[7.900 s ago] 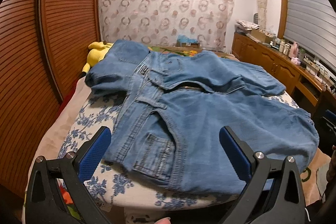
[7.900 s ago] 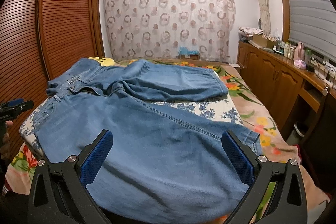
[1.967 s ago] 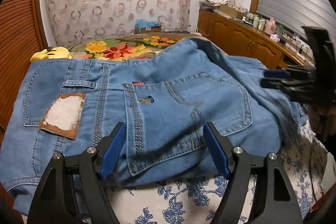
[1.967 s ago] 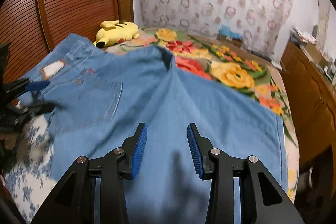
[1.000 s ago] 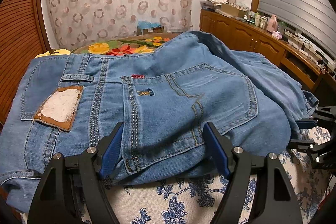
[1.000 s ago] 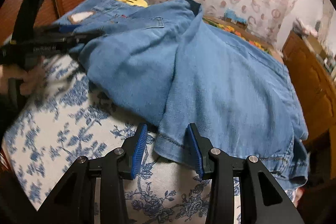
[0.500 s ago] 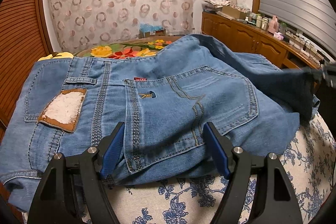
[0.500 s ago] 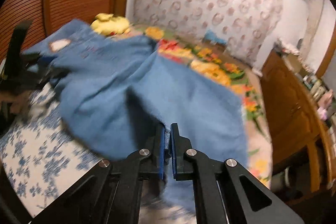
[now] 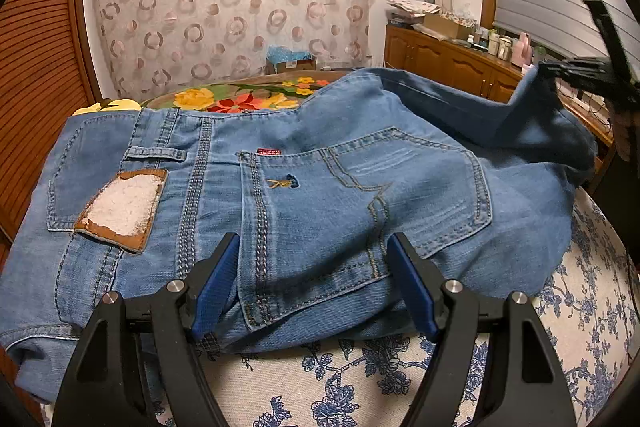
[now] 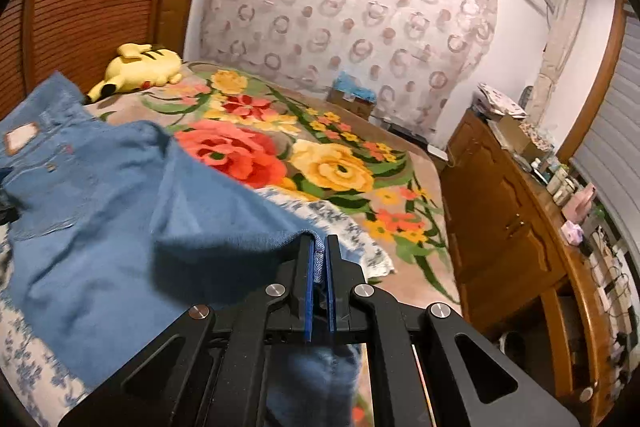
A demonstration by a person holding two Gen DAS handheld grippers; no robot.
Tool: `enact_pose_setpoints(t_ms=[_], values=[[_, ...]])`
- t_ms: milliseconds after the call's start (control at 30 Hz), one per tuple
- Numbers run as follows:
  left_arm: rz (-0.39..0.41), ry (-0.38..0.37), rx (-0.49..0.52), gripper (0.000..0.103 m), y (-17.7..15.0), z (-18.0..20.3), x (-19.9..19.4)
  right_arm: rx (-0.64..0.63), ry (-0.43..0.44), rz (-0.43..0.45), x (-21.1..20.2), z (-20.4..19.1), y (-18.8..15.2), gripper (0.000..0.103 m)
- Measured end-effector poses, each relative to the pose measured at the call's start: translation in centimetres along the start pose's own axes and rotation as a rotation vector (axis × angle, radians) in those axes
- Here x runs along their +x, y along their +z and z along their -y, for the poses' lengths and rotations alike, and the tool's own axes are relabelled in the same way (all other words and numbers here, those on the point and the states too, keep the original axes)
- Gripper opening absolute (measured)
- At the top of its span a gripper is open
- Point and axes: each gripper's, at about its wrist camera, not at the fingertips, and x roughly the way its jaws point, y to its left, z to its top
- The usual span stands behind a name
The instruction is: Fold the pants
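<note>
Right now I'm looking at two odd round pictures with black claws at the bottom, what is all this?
A person holds a two-finger gripper in each hand, and each carries a wide-angle camera looking along its fingers. One picture comes from the left gripper: its blue pads sit on either side of the waist end of a pair of jeans lying on a flowery bedspread; a firm grip I cannot confirm. The other comes from the right gripper, shut on a leg hem and lifting it. A yellow plush toy lies by the wardrobe.
</note>
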Motion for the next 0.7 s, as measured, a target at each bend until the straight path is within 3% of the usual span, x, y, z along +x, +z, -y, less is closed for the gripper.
enact_pose_setpoints(t_ms=[267, 567, 700], values=[[-0.003, 0.002, 0.000, 0.076, 0.1, 0.1, 0.0, 0.060, -0.071, -0.044, 3.7, 1.4, 1.9, 0.005], [-0.002, 0.002, 0.000, 0.076, 0.1, 0.0, 0.0, 0.199, -0.071, -0.104, 6.7, 2.2, 3.0, 0.006], [-0.002, 0.003, 0.000, 0.076, 0.1, 0.0, 0.0, 0.197, -0.078, -0.099, 5.8, 2.4, 3.4, 0.022]])
